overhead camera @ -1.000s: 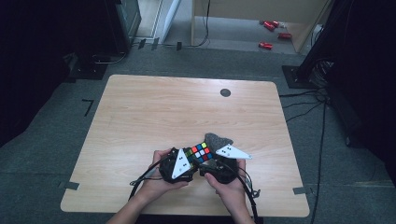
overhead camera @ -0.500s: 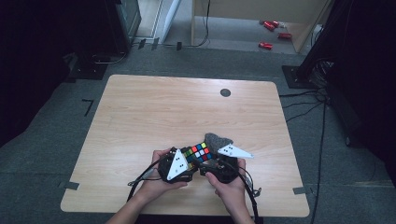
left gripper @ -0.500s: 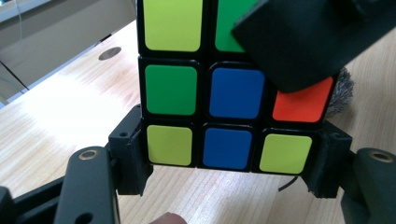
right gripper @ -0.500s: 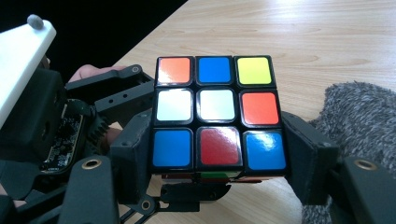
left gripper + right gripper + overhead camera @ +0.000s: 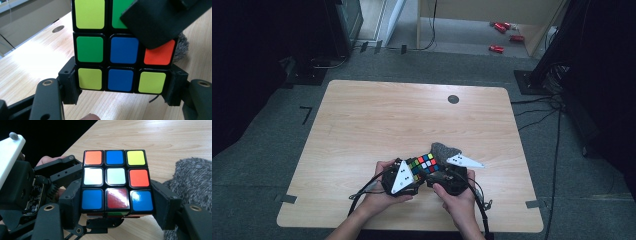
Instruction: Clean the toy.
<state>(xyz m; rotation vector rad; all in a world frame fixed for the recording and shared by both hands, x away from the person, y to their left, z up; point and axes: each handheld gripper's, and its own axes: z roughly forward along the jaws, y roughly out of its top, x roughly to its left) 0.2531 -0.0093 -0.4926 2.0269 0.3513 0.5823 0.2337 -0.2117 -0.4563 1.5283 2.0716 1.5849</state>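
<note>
A scrambled Rubik's cube (image 5: 423, 164) is held just above the table's near edge between both grippers. In the left gripper view the cube (image 5: 120, 50) shows green, blue, yellow and orange stickers. My left gripper (image 5: 123, 86) clamps its bottom row, its jaws having just been closing on it. In the right gripper view the cube (image 5: 116, 178) shows a white centre, and my right gripper (image 5: 116, 202) presses its pads on the lowest row from both sides. From above, the left gripper (image 5: 417, 175) and right gripper (image 5: 433, 174) meet at the cube.
A grey fuzzy object (image 5: 444, 150) lies on the wooden table (image 5: 387, 120) just behind the cube, close to the right gripper. A dark round hole (image 5: 453, 99) sits near the far edge. Cables trail off the near edge by the hands.
</note>
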